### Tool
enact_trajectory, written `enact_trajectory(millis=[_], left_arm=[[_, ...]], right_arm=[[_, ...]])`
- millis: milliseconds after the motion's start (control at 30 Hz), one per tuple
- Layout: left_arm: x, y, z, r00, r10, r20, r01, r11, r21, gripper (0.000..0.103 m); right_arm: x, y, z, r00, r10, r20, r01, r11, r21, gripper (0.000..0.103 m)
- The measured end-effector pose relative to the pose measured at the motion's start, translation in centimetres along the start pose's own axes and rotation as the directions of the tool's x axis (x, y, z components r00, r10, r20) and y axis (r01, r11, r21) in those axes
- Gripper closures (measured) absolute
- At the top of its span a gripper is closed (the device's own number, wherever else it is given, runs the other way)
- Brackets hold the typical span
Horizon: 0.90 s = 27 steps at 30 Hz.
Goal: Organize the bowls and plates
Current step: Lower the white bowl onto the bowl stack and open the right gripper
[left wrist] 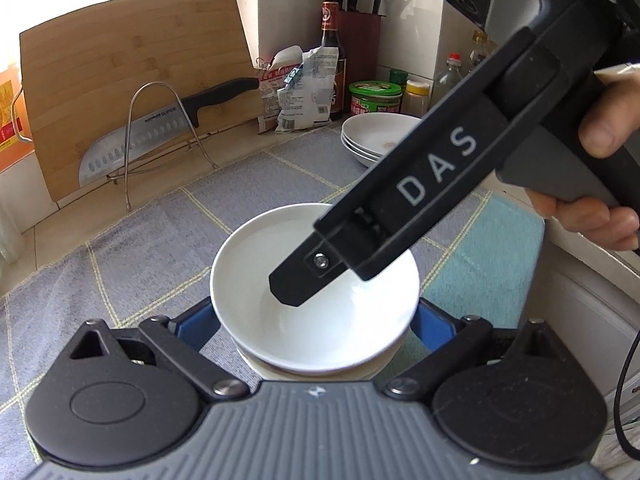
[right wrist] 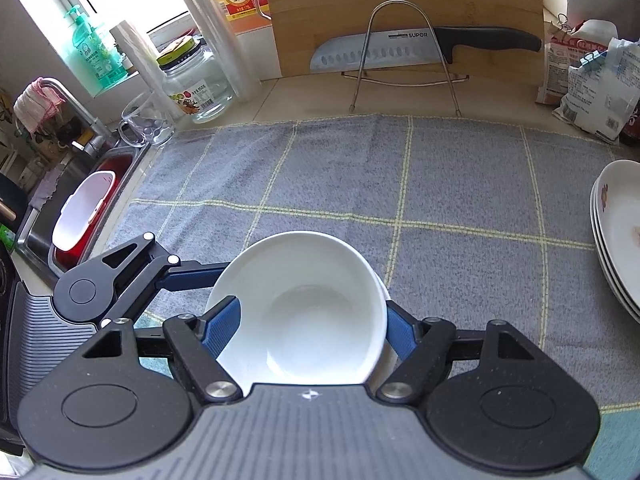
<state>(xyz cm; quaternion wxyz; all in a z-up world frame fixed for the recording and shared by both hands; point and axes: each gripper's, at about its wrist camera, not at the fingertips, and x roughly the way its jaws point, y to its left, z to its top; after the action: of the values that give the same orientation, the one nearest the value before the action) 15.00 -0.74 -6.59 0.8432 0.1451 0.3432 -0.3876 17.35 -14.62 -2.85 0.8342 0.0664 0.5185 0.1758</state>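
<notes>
A white bowl (left wrist: 304, 312) (right wrist: 304, 312) sits tilted on top of another white bowl (left wrist: 256, 360) on the grey checked cloth (right wrist: 400, 184). My left gripper (left wrist: 316, 320) has its blue fingers (left wrist: 196, 328) on either side of the bowls, below the top one. My right gripper (right wrist: 306, 324) has its blue fingers (right wrist: 224, 326) spread across the top bowl, the left one over the rim inside it. In the left wrist view the right gripper's black finger (left wrist: 300, 280) reaches down into the bowl. A stack of white plates (left wrist: 372, 136) (right wrist: 618, 236) stands at the back right.
A wooden cutting board (left wrist: 128, 88) and a knife (right wrist: 420, 46) on a wire rack stand at the back. Bottles, jars and bags (left wrist: 308, 80) crowd the back right corner. The sink (right wrist: 80, 208) lies to the left, with a glass jar (right wrist: 196, 80) and mug beside it.
</notes>
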Motion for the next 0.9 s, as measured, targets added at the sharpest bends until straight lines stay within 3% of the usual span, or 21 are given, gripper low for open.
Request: enact_trajectory(millis=[400, 700, 900], left_arm=[[0.36, 0.43, -0.02, 1.000, -0.018, -0.004, 0.018, 1.000, -0.002, 0.004], [0.29, 0.73, -0.47, 0.999, -0.031, -0.008, 0.031, 1.000, 0.002, 0.001], [-0.30, 0.65, -0.55, 1.000, -0.027, 0.005, 0.027, 1.000, -0.003, 0.001]], right_arm=[[0.07, -0.15, -0.06, 1.000, -0.003, 0.003, 0.003, 1.000, 0.006, 0.021], [-0.05, 0.44, -0.03, 0.999, -0.008, 0.031, 0.009, 1.000, -0.020, 0.008], [-0.66, 0.04, 0.18, 0.997, -0.001, 0.078, 0.002, 1.000, -0.014, 0.007]])
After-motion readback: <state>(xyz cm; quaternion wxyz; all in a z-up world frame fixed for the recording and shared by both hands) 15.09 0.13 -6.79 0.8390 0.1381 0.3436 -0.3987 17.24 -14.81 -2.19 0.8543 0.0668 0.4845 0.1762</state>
